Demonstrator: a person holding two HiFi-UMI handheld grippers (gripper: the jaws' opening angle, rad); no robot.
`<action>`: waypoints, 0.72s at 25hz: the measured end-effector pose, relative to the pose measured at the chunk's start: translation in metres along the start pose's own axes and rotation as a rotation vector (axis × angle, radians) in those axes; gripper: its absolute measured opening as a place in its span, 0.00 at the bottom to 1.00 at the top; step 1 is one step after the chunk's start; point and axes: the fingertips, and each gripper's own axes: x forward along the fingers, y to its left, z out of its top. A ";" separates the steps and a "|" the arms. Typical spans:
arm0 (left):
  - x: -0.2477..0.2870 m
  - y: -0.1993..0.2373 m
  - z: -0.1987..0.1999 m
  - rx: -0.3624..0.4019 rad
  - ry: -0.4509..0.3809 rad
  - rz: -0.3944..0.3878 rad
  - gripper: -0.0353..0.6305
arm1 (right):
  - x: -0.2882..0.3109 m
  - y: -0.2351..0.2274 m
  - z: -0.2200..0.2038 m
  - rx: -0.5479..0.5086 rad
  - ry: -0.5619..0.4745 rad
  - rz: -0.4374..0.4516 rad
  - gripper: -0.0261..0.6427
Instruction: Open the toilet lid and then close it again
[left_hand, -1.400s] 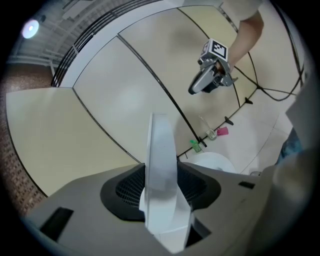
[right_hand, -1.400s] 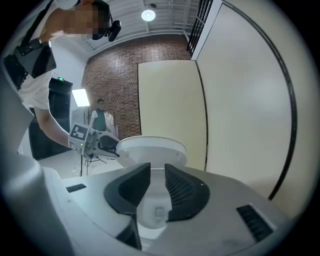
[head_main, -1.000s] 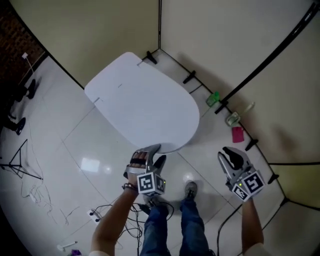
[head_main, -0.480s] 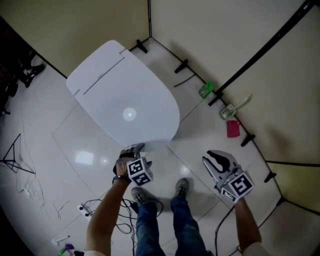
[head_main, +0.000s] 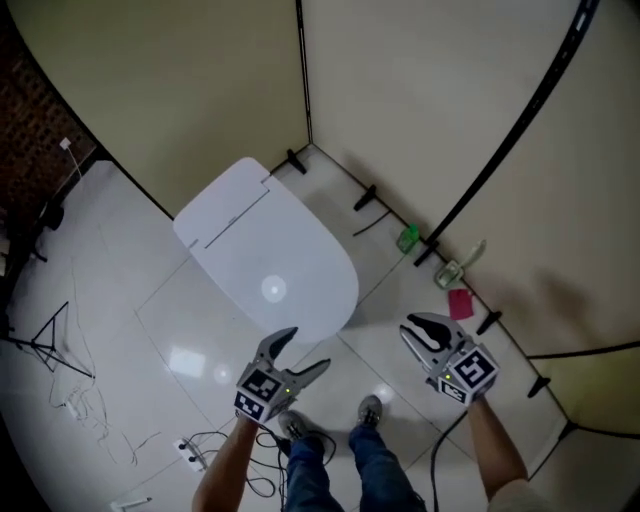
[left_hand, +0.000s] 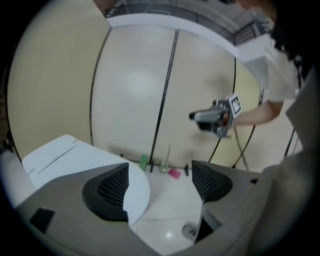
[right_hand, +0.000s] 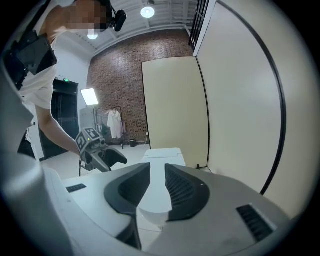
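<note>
Tiled floor (head_main: 120, 300): toilet lid (head_main: 270, 265) lies shut, fitting either pre-lift or re-closed. Left gripper (head_main: 305, 350) fingers just spread, empty; right gripper (head_main: 415, 328) fingers together.

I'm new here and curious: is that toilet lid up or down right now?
Down. In the head view the toilet lid lies flat, with no bowl showing.
</note>
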 end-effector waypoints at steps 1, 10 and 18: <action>-0.016 -0.007 0.029 -0.028 -0.071 -0.023 0.64 | -0.001 0.004 0.014 -0.003 -0.009 0.007 0.18; -0.152 -0.033 0.187 0.031 -0.374 0.025 0.64 | -0.002 0.083 0.129 -0.083 -0.104 0.107 0.18; -0.198 -0.059 0.201 0.072 -0.441 0.005 0.64 | -0.004 0.137 0.180 -0.150 -0.181 0.158 0.18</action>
